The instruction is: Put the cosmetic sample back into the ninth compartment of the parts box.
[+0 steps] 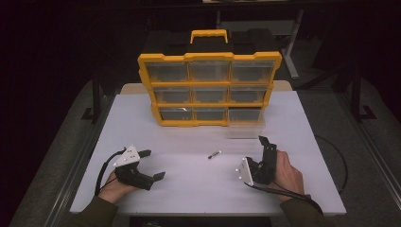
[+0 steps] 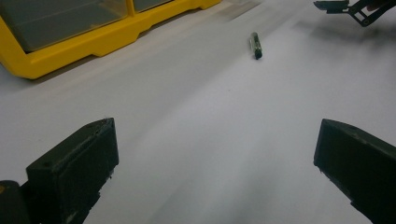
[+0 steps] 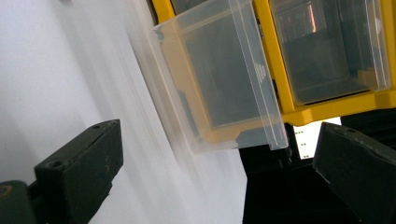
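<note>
Grippers (both open) flank small cylinder near pulled-out drawer.

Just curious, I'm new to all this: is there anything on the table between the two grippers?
Yes: a small dark cylinder lies on the white table between the left gripper and right gripper, touching neither; the high view shows this.
</note>
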A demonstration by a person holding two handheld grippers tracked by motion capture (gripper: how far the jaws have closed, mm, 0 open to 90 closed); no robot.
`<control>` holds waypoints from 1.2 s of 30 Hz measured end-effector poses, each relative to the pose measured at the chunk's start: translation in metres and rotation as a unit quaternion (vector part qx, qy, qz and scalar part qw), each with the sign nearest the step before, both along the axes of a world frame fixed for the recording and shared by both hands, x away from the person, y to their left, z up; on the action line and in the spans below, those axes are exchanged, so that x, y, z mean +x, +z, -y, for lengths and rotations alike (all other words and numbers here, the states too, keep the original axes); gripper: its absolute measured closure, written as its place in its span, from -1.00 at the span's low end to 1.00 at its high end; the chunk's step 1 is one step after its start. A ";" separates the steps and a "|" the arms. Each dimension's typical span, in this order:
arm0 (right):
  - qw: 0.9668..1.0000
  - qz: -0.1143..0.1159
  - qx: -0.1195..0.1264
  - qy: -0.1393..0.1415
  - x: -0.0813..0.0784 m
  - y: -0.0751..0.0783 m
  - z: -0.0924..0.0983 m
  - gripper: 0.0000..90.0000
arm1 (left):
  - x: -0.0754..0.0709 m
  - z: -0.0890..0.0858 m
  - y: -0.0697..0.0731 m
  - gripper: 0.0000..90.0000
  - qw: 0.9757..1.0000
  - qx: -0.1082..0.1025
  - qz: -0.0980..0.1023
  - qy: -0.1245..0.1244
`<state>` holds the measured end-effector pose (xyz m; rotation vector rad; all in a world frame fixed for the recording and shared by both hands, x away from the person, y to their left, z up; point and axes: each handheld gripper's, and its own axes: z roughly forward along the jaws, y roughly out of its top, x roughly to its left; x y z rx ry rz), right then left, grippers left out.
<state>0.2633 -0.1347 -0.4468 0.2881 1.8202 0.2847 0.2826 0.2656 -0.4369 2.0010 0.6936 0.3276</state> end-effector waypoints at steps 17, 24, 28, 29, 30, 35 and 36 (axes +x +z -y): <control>0.998 -0.026 0.064 -0.014 0.001 0.002 0.001 -0.96 | -0.001 -0.001 0.000 -1.00 1.000 -0.002 0.007 0.005; 0.995 -0.041 0.088 -0.020 0.002 0.003 0.003 -0.96 | -0.001 -0.002 0.000 -1.00 1.000 -0.003 0.008 0.005; 0.995 -0.043 0.092 -0.021 0.002 0.004 0.003 -0.96 | -0.001 -0.001 0.000 -1.00 1.000 -0.002 0.007 0.005; 0.994 -0.044 0.095 -0.022 0.002 0.004 0.003 -0.96 | -0.001 -0.001 0.000 -1.00 1.000 -0.002 0.008 0.005; 0.994 -0.047 0.097 -0.022 0.002 0.004 0.003 -0.96 | -0.001 -0.001 0.000 -1.00 1.000 -0.002 0.008 0.005; 0.991 -0.056 0.118 -0.026 0.003 0.005 0.004 -0.96 | -0.001 -0.002 0.000 -1.00 1.000 -0.001 0.008 0.004; 0.991 -0.056 0.118 -0.026 0.003 0.005 0.004 -0.96 | -0.001 -0.002 0.000 -1.00 1.000 -0.001 0.008 0.004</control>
